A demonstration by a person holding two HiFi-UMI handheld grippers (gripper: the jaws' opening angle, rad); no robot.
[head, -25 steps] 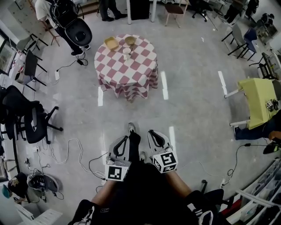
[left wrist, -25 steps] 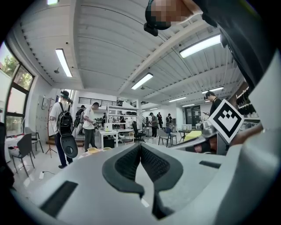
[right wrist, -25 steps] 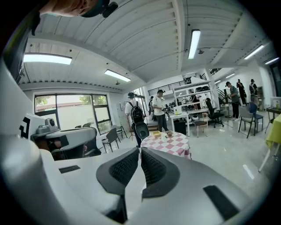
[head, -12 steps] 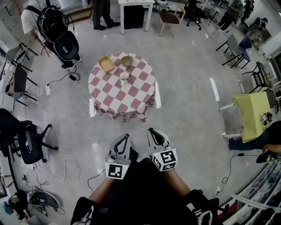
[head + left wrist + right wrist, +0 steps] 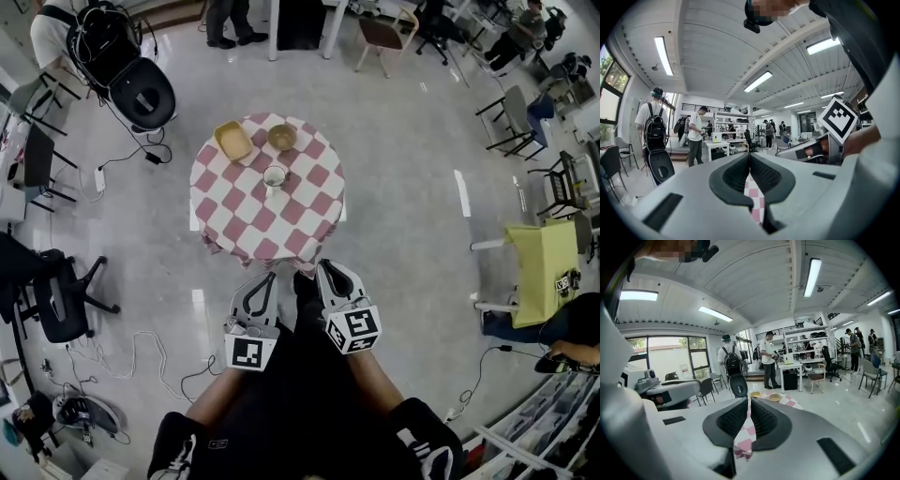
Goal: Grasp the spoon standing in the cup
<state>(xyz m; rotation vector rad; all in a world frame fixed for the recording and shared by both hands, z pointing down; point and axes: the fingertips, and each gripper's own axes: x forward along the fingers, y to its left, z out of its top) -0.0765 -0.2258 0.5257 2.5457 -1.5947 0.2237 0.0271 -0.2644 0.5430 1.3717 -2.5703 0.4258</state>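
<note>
A white cup [image 5: 275, 175] stands near the middle of a round table with a red-and-white checked cloth [image 5: 253, 220]; the spoon in it is too small to make out. My left gripper [image 5: 270, 277] and right gripper [image 5: 323, 267] are held side by side in front of my body, their tips just short of the table's near edge. Both have their jaws together with nothing between them. In the left gripper view the left gripper [image 5: 749, 155] points over the cloth, and the right gripper [image 5: 749, 399] does likewise in its own view.
A yellow tray [image 5: 232, 141] and a tan bowl [image 5: 281, 138] sit at the table's far side. A person with a round black case [image 5: 141, 92] stands at the far left. Office chairs [image 5: 56, 295], floor cables [image 5: 141, 342] and a yellow-draped table [image 5: 539, 267] surround the open floor.
The table has come much closer to me: it was well ahead of the gripper tips and now lies just beyond them. Both grippers stay shut and side by side.
</note>
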